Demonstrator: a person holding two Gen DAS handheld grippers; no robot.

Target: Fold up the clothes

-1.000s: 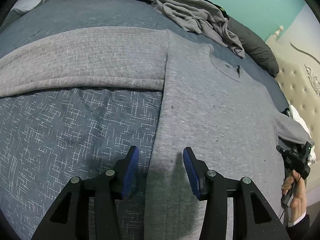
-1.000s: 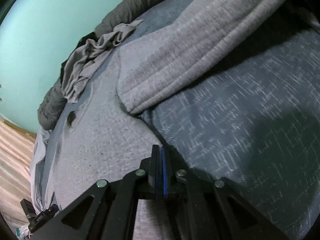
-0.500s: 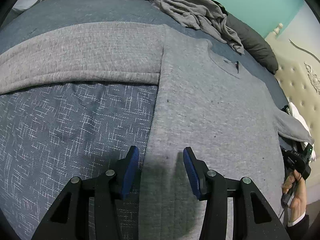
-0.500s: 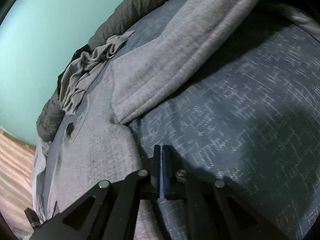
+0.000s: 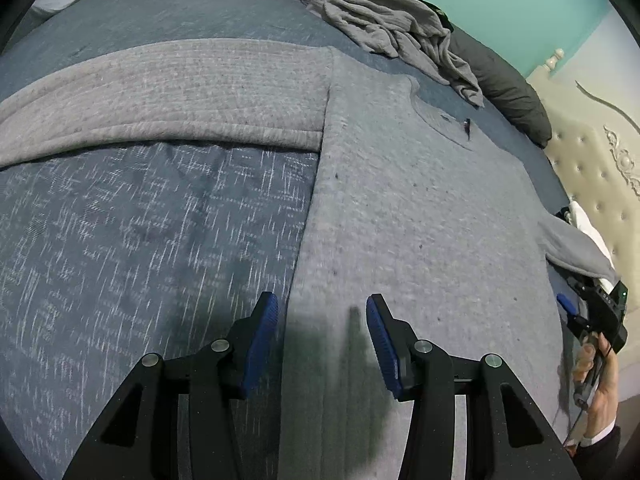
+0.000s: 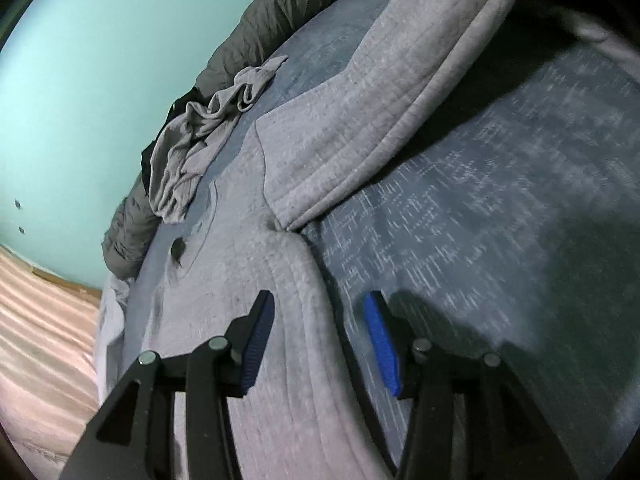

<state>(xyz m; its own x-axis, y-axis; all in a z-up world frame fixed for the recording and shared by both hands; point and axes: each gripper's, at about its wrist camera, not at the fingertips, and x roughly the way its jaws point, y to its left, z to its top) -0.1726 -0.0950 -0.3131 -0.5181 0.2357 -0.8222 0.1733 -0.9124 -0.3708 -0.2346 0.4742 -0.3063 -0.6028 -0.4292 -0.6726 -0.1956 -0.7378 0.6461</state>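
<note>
Across the blue bed lies the grey sweatshirt, spread flat with the front up, its collar toward the far side. One sleeve stretches out to the left over the cover; the other sleeve hangs off the right edge. The cloth looks thick, soft and fleecy with small pills, so I judge it is a little heavy, not slippery, and it will drape and hold a fold well. A good place to take it seems the side seam or the hem, where the ribbed edge gives a firm ridge. The left gripper hovers over the left side edge with its blue ribbed pads apart and nothing between them. The right gripper is also apart, and the raised edge fold lies between its pads, not clamped. A crumpled grey shirt and a dark duvet lie at the far side, near the green wall
</note>
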